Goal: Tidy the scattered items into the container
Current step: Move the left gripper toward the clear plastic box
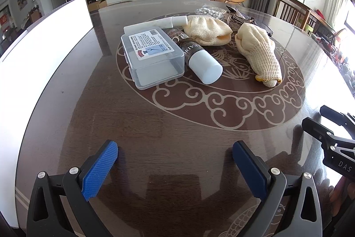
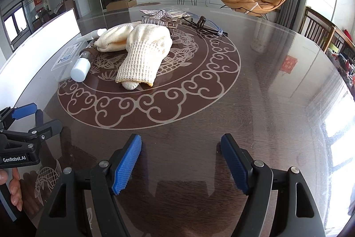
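On the dark glass-topped table (image 1: 177, 126) lie a clear plastic box (image 1: 153, 57) with a label, a dark bottle (image 1: 195, 52) with a white cap on its side, a white tube (image 1: 173, 21) and two cream knitted gloves (image 1: 257, 52) (image 1: 206, 30). From the right wrist view, the nearer glove (image 2: 144, 52) overlaps the other glove (image 2: 115, 37). A tall white container wall (image 1: 44, 43) stands at the table's left. My left gripper (image 1: 175, 148) is open over bare table, well short of the items. My right gripper (image 2: 180, 139) is beside it, jaws spread wide with nothing between them.
Clear safety glasses (image 2: 206, 24), a sparkly hair piece (image 2: 155, 12) and a bag of white beads (image 1: 210, 11) lie behind the gloves. Wooden chairs (image 2: 319, 30) stand at the right edge. A hand (image 2: 13, 190) holds the left gripper's handle.
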Motion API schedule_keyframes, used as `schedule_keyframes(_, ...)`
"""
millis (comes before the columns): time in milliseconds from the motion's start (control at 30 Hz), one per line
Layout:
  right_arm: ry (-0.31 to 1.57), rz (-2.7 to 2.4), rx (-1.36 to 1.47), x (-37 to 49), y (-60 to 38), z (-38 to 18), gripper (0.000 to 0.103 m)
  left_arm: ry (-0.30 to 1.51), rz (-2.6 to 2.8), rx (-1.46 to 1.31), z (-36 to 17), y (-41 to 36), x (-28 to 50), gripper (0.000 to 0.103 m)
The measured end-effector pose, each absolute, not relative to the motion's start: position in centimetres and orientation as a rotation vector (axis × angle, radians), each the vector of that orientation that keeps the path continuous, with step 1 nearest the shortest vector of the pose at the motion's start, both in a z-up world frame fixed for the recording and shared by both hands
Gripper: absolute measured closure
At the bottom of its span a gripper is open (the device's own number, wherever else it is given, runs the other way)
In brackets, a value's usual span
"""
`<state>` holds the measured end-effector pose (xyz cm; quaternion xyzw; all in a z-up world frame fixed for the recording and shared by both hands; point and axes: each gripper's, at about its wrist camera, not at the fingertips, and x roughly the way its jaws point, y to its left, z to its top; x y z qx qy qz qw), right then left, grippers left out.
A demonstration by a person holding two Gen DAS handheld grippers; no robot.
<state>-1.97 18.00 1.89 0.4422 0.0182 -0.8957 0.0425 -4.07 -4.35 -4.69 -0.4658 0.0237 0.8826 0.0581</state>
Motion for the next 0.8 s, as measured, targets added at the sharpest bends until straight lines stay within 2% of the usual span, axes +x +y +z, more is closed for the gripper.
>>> schedule_keyframes(300, 0.056, -2.74, 1.353, -2.0, 18.0, 1.9, 0.028, -0.021, 2.715, -1.485, -4.4, -7.1, -8.9, 0.0)
schedule_keyframes(467, 0.055, -2.74, 1.353, -2.0, 18.0, 1.9, 0.028, 0.077, 2.656, -1.507, -4.6, -5.3, -11.0, 0.0)
schedule_keyframes(567, 0.056, -2.74, 1.354, -2.0, 18.0, 1.9, 0.028, 0.068, 2.662, -1.525, -4.5, -4.9, -12.7, 0.0)
schedule_keyframes(800, 0.055, -2.741, 1.354, -2.0, 18.0, 1.9, 0.028, -0.063, 2.731, -1.551, -4.3, -6.0, -15.6, 0.0)
